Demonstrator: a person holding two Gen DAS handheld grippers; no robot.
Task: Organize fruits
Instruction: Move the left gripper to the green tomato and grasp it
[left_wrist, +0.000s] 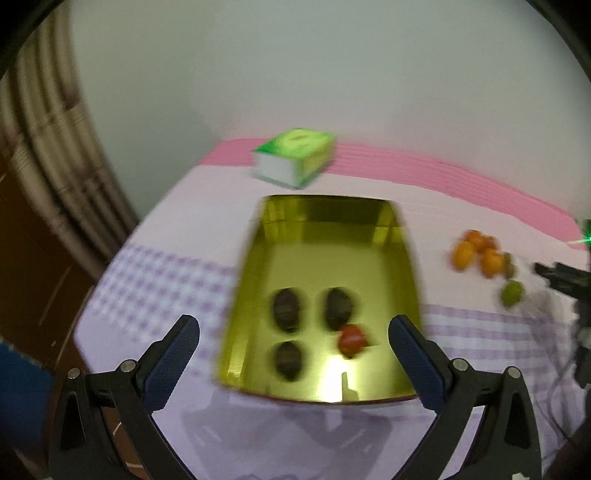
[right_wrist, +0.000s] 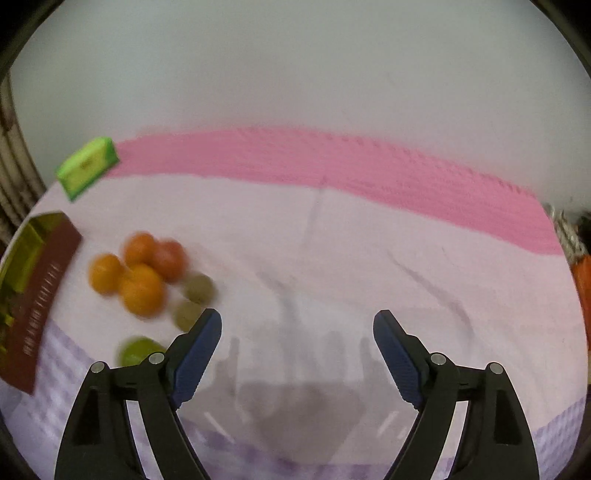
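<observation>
A shiny gold tray lies on the table in the left wrist view. In it lie three dark brown fruits and one red fruit. My left gripper is open and empty above the tray's near end. A pile of orange fruits lies on the cloth, with two brownish fruits and a green one beside it. My right gripper is open and empty, just right of the pile. The tray's dark red side shows at far left there.
A green tissue box stands behind the tray, also seen in the right wrist view. The table carries a lilac checked cloth with a pink band at the back. Curtain folds hang at left. Cables lie at right.
</observation>
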